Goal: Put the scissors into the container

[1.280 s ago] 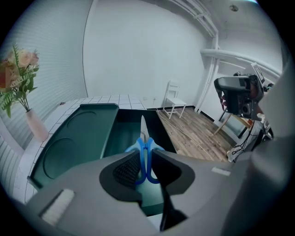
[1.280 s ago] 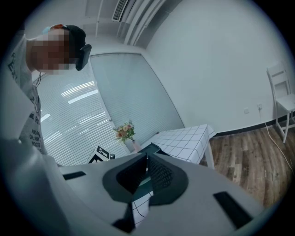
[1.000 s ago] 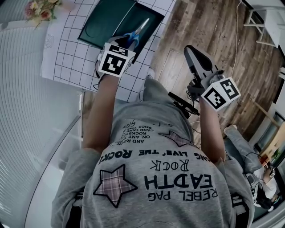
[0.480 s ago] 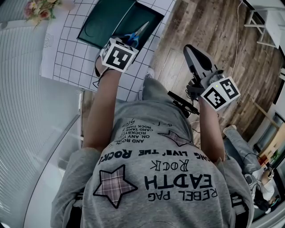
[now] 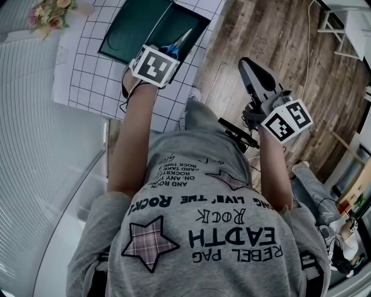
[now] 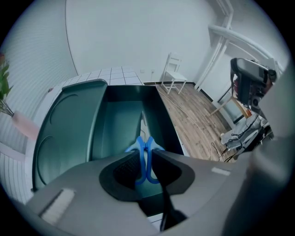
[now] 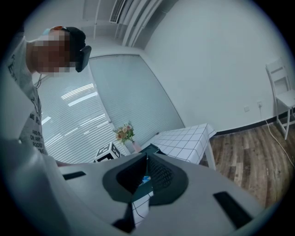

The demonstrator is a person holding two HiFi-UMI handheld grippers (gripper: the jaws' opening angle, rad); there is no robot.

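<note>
Wooden floor (image 5: pixel 278 35) under the right tongs (image 5: pixel 250 65), off to the side of the left tongs (image 5: pixel 168 51).

Table (image 5: pixel 87 75) with a checked cloth directly below and ahead of the left tongs. From the right gripper view it sits far ahead, beyond the tips.

Container (image 6: pixel 122 115), dark green and open-topped, straight ahead of the left tongs and just under their tips. Its lid (image 6: pixel 69 129) lies flat beside it, on the left of the tongs.

White chair (image 6: pixel 173 73) well beyond the container, ahead and to the right of the left tongs.

Left tongs: pointing steeply down at the container, jaws clamped on the scissors (image 6: pixel 145 150). The pads squeeze the two blue handle loops, one on each side. The marker cube (image 5: pixel 153 65) rides on the back of the tongs, hiding most of the hand.

Right tongs: held out over the floor, well apart from the left tongs and the table. Jaws together at the tips, nothing between them (the blue speck in the gap is the scissors, seen far off).

Flowers (image 5: pixel 49 14) on the far corner of the table, left of the left tongs.

Scissors: sticking out past the left tips, blades over the container's open well. Can't tell whether the blade tips touch the bottom.
</note>
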